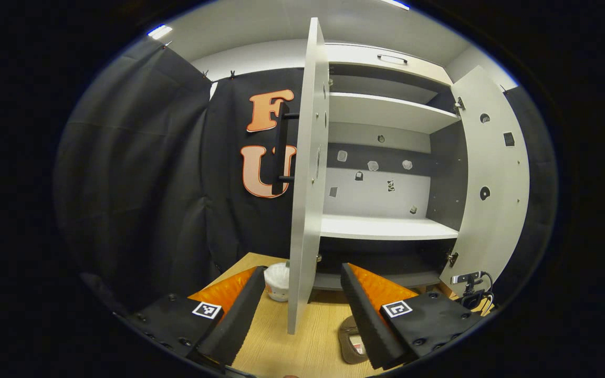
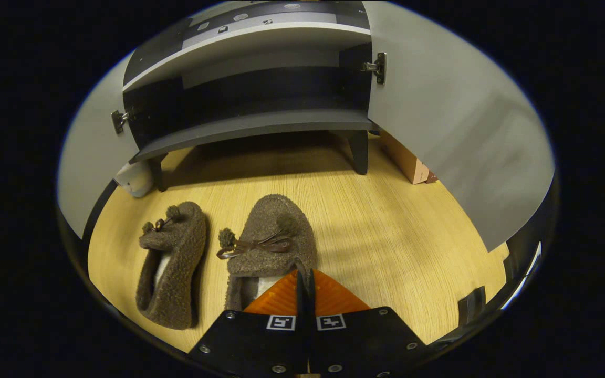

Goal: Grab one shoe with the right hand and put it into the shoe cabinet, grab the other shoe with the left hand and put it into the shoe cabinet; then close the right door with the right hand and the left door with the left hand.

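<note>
In the left gripper view, the left hand-held gripper is seen released, its fingers spread wide apart above the wooden desk with nothing between them. A small white cup is seen on the desk just left of the left door, which is swung open and viewed nearly edge-on. To its right, the shoe cabinet is shown open, its pale shelves bare of shoes, and the right door is opened outward at the far right.

In the right gripper view, one shoe, brown and fuzzy, is laid on the desk at the left, in front of the cabinet. Just beside it to the right, the other shoe is laid with a bow on top. The right hand-held gripper is seen clenched, its fingers pressed together at this shoe's heel edge; whether the fabric is pinched between them cannot be told. A cardboard box is seen behind the right door.
</note>
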The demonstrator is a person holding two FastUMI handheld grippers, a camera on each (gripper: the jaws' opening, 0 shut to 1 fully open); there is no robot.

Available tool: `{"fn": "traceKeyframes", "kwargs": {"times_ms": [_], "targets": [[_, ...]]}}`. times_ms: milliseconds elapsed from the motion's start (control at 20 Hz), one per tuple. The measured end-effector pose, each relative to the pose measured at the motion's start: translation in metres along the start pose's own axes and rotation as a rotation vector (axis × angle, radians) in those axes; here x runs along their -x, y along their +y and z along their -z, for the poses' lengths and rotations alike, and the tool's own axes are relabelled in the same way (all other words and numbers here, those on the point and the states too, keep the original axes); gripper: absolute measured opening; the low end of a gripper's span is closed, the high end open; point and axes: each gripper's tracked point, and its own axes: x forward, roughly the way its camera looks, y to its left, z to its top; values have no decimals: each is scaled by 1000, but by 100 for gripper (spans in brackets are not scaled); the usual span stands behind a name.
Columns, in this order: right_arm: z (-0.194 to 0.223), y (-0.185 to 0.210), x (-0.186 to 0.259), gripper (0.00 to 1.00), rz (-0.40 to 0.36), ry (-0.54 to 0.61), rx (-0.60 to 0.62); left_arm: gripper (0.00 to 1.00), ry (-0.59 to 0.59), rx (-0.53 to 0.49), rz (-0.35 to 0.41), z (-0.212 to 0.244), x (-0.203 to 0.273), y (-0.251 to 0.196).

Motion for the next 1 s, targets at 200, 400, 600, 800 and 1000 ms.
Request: {"fn": "traceKeyframes", "kwargs": {"times_ms": [200,400,600,800,1000], "targets": [[-55,22,35,0,-58,-81,-4,95,-6,3,16,1,-2,-5],[-127,43,78,0,-117,-191,2,95,-10,2,21,6,-2,-7],[-209,58,113,0,-180,-288,-41,95,-1,-4,22,12,-3,-8],[-297,66,124,0,-188,-384,-46,95,-3,-8,29,14,-4,-9],[-368,67,119,0,-168,-461,-54,95,-14,-29,43,12,-6,-10]]}}
